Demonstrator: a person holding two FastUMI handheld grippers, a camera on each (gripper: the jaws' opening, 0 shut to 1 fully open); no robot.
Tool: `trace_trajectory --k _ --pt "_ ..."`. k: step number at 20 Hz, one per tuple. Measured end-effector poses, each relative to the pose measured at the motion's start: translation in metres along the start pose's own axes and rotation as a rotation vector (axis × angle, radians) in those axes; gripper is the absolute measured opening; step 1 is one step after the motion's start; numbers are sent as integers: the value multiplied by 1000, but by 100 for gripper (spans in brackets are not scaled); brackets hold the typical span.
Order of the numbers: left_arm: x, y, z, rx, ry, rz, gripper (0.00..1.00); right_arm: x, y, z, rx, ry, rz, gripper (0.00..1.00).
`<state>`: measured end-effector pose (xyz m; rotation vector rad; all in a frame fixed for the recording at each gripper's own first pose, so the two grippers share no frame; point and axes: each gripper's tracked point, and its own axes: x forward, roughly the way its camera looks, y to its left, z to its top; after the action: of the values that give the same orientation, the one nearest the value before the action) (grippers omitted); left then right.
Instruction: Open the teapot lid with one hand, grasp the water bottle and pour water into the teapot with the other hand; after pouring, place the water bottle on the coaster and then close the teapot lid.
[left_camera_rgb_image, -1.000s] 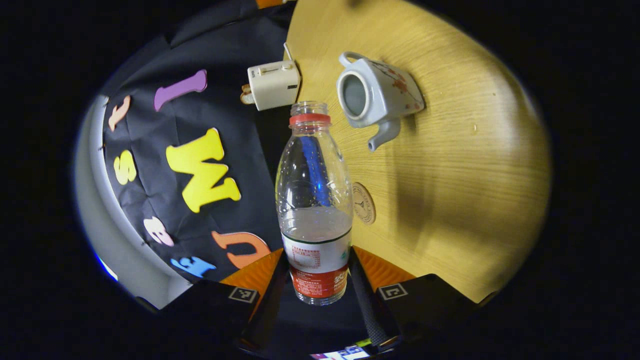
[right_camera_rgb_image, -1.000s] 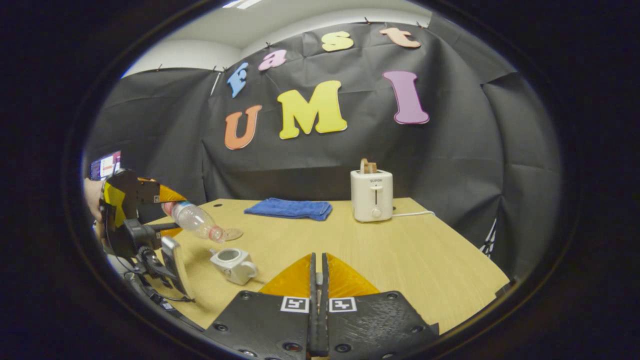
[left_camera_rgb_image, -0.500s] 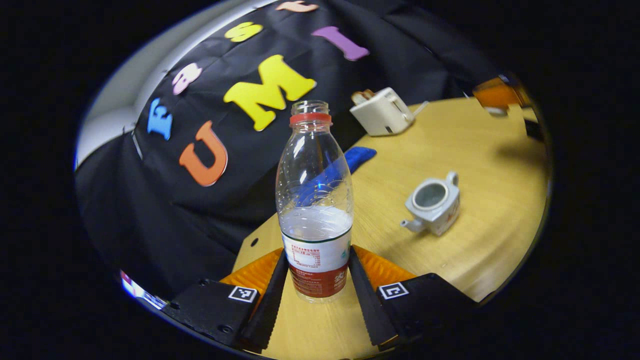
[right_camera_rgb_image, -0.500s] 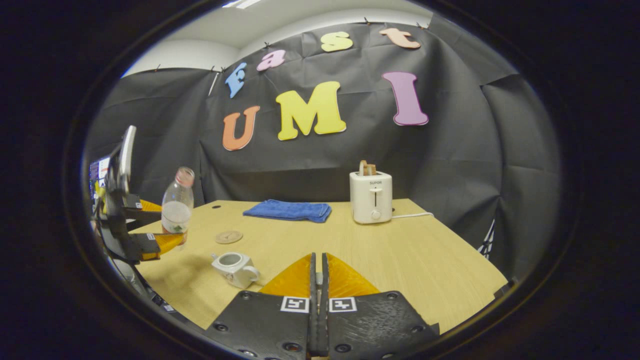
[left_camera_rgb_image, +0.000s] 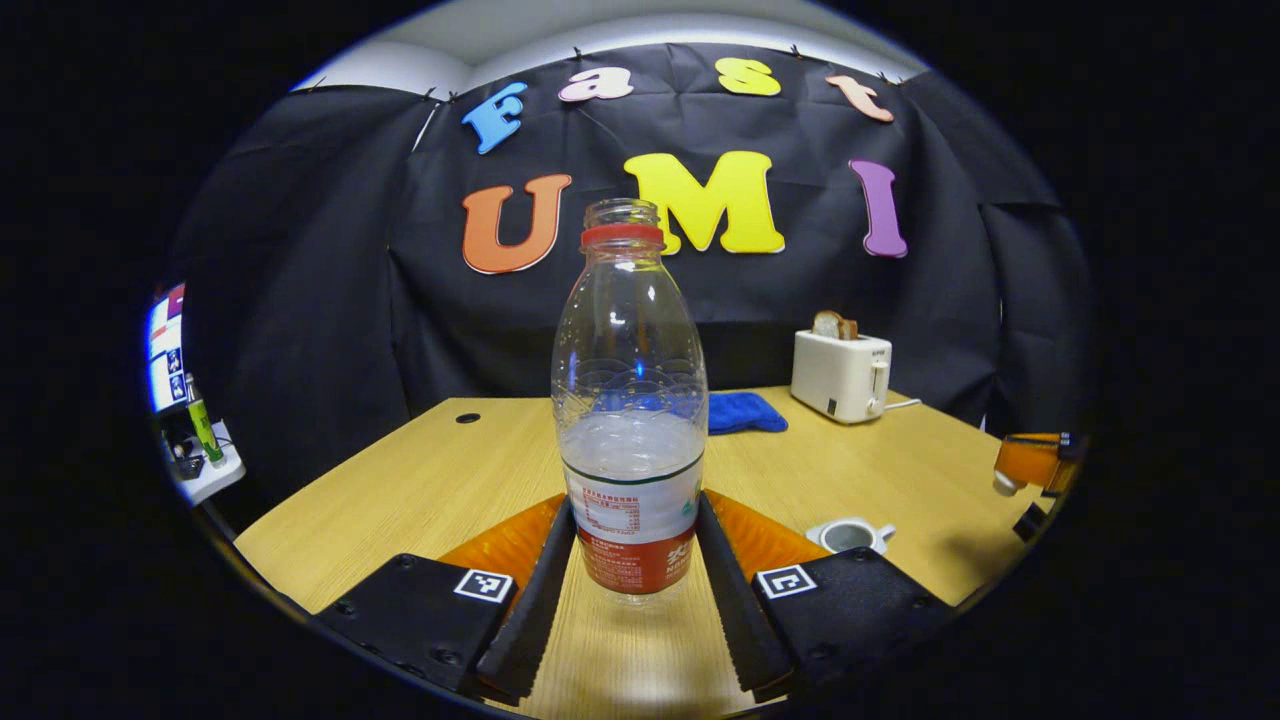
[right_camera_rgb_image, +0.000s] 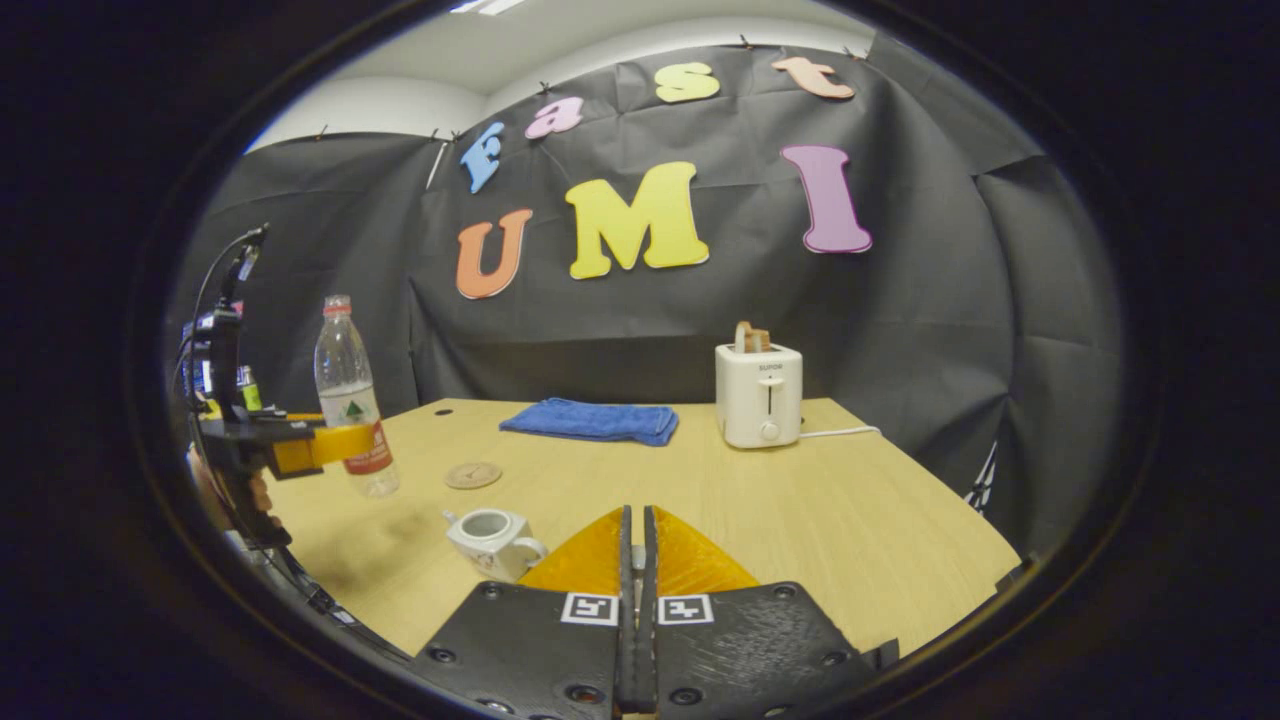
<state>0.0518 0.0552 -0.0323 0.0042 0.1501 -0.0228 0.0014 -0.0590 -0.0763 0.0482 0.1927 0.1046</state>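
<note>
My left gripper (left_camera_rgb_image: 635, 510) is shut on the lower part of a clear water bottle (left_camera_rgb_image: 628, 400) with a red neck ring and no cap. The bottle stands upright, partly full, just above the table. In the right gripper view the bottle (right_camera_rgb_image: 350, 400) hangs at the left, near the round coaster (right_camera_rgb_image: 473, 475). The white teapot (right_camera_rgb_image: 492, 540) sits open on the table, to the right of the bottle in the left gripper view (left_camera_rgb_image: 850, 535). My right gripper (right_camera_rgb_image: 636, 560) is shut; a small white piece, the lid (left_camera_rgb_image: 1003, 487), shows at its tip in the left gripper view.
A white toaster (right_camera_rgb_image: 758, 395) with bread in it stands at the back of the wooden table (right_camera_rgb_image: 850, 520). A folded blue cloth (right_camera_rgb_image: 592, 420) lies to its left. A hand holds the left gripper at the table's left edge.
The bottle has swung from tilted over the teapot back to upright and moved away toward the coaster. The right gripper has hardly moved.
</note>
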Motion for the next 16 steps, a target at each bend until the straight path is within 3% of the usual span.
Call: trace_trajectory --k 5,9,16 --pt "50 21 28 -15 -75 -11 74 5 5 -4 -13 20 4 0" --pt "96 36 30 -16 -66 -15 74 9 2 -6 -20 28 -9 0" --pt "146 26 -14 -80 39 -39 75 18 -5 -20 -12 67 -25 0"
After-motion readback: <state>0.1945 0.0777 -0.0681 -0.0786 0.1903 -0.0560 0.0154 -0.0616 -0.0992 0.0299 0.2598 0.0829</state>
